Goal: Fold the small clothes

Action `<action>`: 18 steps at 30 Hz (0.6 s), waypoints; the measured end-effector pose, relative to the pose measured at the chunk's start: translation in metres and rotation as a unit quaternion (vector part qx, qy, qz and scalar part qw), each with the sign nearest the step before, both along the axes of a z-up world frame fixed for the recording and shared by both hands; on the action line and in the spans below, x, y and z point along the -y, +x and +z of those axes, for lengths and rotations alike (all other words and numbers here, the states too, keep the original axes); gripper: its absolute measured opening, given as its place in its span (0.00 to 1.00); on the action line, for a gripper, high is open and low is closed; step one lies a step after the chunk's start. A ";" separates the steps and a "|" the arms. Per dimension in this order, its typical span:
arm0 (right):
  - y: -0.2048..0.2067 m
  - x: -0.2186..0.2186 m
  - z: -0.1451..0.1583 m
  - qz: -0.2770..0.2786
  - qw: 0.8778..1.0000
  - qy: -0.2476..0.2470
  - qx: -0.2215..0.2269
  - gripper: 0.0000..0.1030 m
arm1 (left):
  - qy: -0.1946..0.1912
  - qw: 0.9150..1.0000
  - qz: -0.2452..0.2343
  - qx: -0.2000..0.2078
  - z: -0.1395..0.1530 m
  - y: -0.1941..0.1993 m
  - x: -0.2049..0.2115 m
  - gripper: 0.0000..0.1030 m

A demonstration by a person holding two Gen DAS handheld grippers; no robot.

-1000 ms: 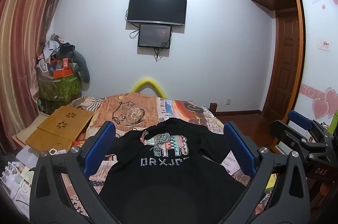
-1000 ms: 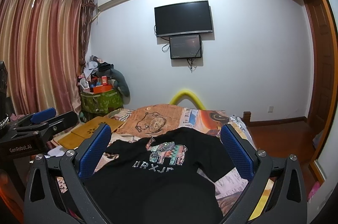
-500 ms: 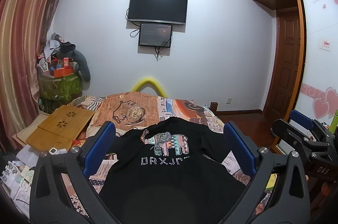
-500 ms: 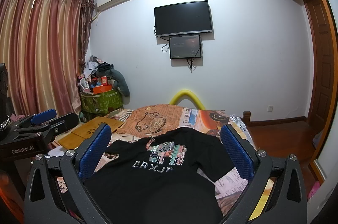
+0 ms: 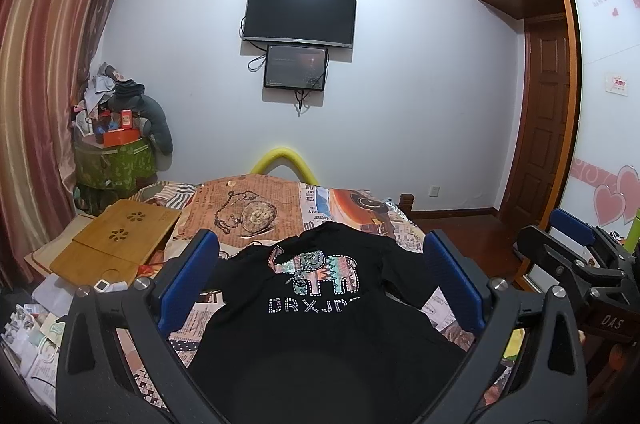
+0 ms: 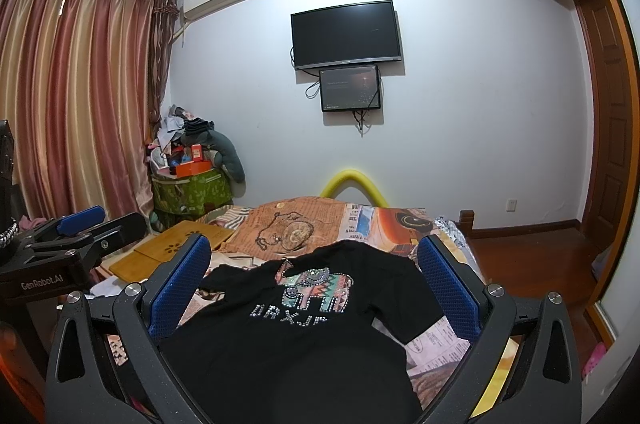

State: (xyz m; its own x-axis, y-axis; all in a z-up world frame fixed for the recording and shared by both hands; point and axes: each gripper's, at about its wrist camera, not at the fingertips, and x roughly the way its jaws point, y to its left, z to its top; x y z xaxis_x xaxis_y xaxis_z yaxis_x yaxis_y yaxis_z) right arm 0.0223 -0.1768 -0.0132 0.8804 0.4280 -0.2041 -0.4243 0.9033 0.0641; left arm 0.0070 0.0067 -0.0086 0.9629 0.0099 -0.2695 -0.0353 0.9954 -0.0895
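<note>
A black T-shirt (image 5: 320, 328) with a patterned elephant print and studded letters lies spread face up on the bed (image 5: 256, 207), collar toward the far end. My left gripper (image 5: 320, 244) hovers open above its near part, holding nothing. From the right wrist view the same T-shirt (image 6: 288, 336) lies below my right gripper (image 6: 314, 244), which is also open and empty. Each gripper shows at the edge of the other's view: the right gripper (image 5: 576, 256) on the right, the left gripper (image 6: 80, 228) on the left. The shirt's hem is hidden below the frame.
A wooden lap desk (image 5: 116, 244) rests at the bed's left side, with papers (image 5: 36, 324) below it. A green bin (image 5: 114, 159) piled with clutter stands by the curtain (image 5: 36, 83). A yellow foam tube (image 5: 286, 159) arches behind the bed. A wardrobe (image 5: 600, 143) stands on the right.
Both views have barely shifted; the grippers drift slightly and stay open. The T-shirt has not moved.
</note>
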 end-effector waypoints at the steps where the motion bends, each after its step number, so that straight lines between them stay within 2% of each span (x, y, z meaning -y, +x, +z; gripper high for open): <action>1: 0.000 0.000 0.000 0.000 1.000 0.000 0.000 1.00 | 0.000 1.000 0.000 0.000 0.000 0.000 0.000 1.00; 18: 0.008 0.003 -0.001 0.000 1.000 -0.002 -0.008 1.00 | 0.004 1.000 0.006 -0.003 -0.001 0.005 -0.003 1.00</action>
State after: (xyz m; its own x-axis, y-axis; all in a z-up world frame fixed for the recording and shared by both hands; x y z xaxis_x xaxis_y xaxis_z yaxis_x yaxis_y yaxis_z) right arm 0.0300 -0.1801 -0.0141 0.8773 0.4265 -0.2203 -0.4225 0.9039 0.0672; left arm 0.0118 0.0093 -0.0093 0.9613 0.0246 -0.2745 -0.0486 0.9956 -0.0807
